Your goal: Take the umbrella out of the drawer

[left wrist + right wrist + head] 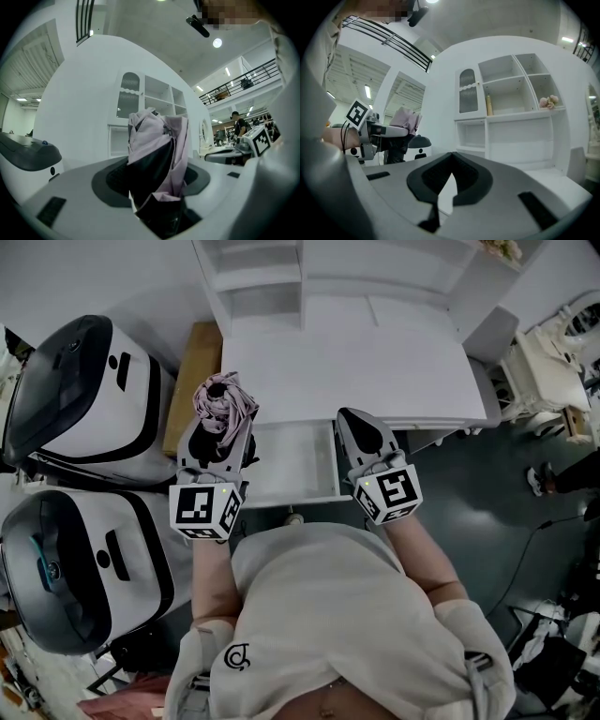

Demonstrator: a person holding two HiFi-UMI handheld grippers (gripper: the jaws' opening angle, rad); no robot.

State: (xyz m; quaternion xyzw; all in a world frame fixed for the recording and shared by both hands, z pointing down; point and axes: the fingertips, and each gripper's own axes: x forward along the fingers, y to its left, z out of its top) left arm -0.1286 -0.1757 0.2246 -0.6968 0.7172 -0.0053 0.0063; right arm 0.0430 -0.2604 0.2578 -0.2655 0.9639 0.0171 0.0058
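Left gripper (pixel 221 432): fingers (pixel 61 187) clenched on the umbrella (pixel 223 401). The umbrella is folded, lilac-pink cloth with a dark inner part, bunched up and standing out past the fingertips. In the head view it sits outside the drawer (pixel 292 463), over the left end of the white worktop (pixel 356 371) beside the drawer's left side.

Right gripper (pixel 363 425): fingers (pixel 511 187) closed tip to tip, nothing between them. It is level over the right end of the open drawer. The drawer is pulled out toward the person, and the part of its white inside that can be seen is bare.

Writing: no words readable anywhere.
- The marker cubes (left (pixel 206 509), right (pixel 389 493)) carry black-and-white square patterns only.
- The person's light sweatshirt (pixel 328 615) has a small dark emblem (pixel 238 657) at the left shoulder. I cannot read it as letters.
- A slim bottle (pixel 489 104) stands in the white shelving (pixel 511 122) behind the worktop, and its label is too small to read.

Two white-and-black machines (one (pixel 84 395), the other (pixel 75 568)) stand at the person's left. No marking on them is legible.
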